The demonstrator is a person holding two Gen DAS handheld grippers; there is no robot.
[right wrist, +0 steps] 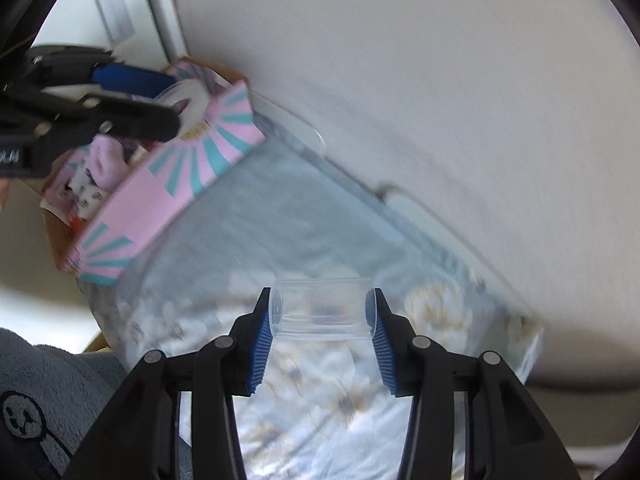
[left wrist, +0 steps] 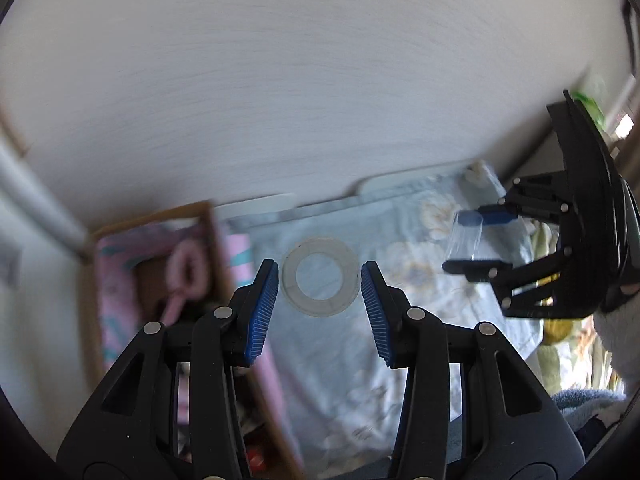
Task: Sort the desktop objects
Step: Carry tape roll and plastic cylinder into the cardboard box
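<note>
**Clear tube clamped in R gripper, tape ring between L gripper's fingers**

R gripper (right wrist: 321,314): closed on a clear plastic tube (right wrist: 320,308), held crosswise, one end vs each blue pad (right wrist: 262,344). Tube rim on the left end, see-through, looks empty but blur makes that unsure. In the left wrist view the same tube (left wrist: 466,236) shows upright-ish between the R gripper's (left wrist: 474,238) pads, over the floral cloth.

L gripper (left wrist: 319,286): a translucent tape ring (left wrist: 319,275) sits between the two ribbed blue pads (left wrist: 264,308). A sliver of gap shows at each side of the ring; can't tell if the pads actually pinch it or only flank it. From the right wrist view the L gripper (right wrist: 168,100) is over the box w/ something pale round at its tips; too blurred to read grip.

Outward: pink box w/ teal ray print (right wrist: 176,176), brown cardboard inside, just left of the L gripper. In it a pink fuzzy item (left wrist: 186,272) and small mixed bits, not identifiable. Box sits beside the light-blue floral cloth (right wrist: 320,420) (left wrist: 340,360). Behind the cloth a pale wood-grain wall (left wrist: 300,80). Both views motion-blurred.
</note>
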